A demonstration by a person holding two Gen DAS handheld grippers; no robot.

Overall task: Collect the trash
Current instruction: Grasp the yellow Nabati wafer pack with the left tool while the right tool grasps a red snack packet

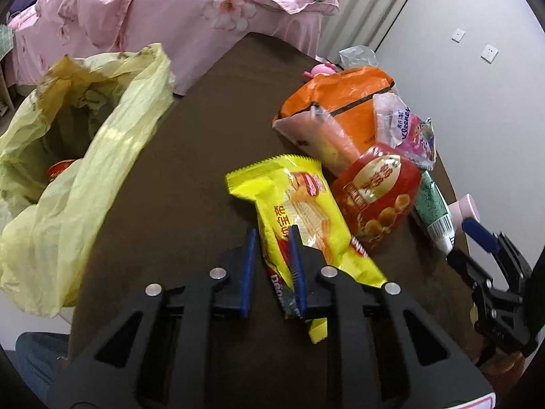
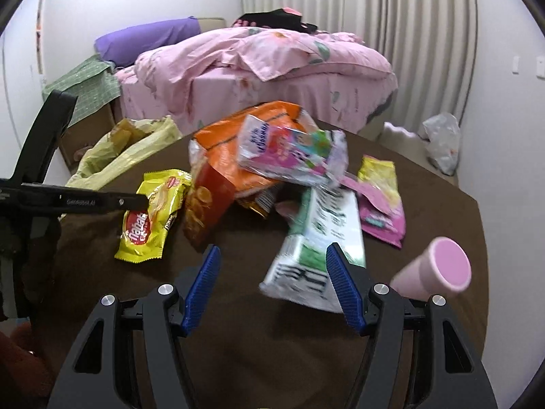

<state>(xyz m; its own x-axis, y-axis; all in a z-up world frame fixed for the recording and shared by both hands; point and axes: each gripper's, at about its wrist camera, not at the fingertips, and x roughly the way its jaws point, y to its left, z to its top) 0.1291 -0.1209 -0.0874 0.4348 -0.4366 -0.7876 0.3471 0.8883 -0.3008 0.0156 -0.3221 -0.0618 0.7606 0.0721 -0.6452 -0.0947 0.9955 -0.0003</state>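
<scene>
Each handheld gripper [image 1: 272, 259] [image 2: 272, 283] pairs black cut-out arms with ribbed blue pads [image 2: 201, 286], fastened by round silver screws [image 1: 153, 289]; blue denim shows beneath.

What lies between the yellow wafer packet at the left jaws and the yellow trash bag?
Nothing visible. Bare brown table separates the yellow wafer packet from the yellow trash bag, whose mouth gapes open; the other wrappers lie on the packet's far side.
</scene>
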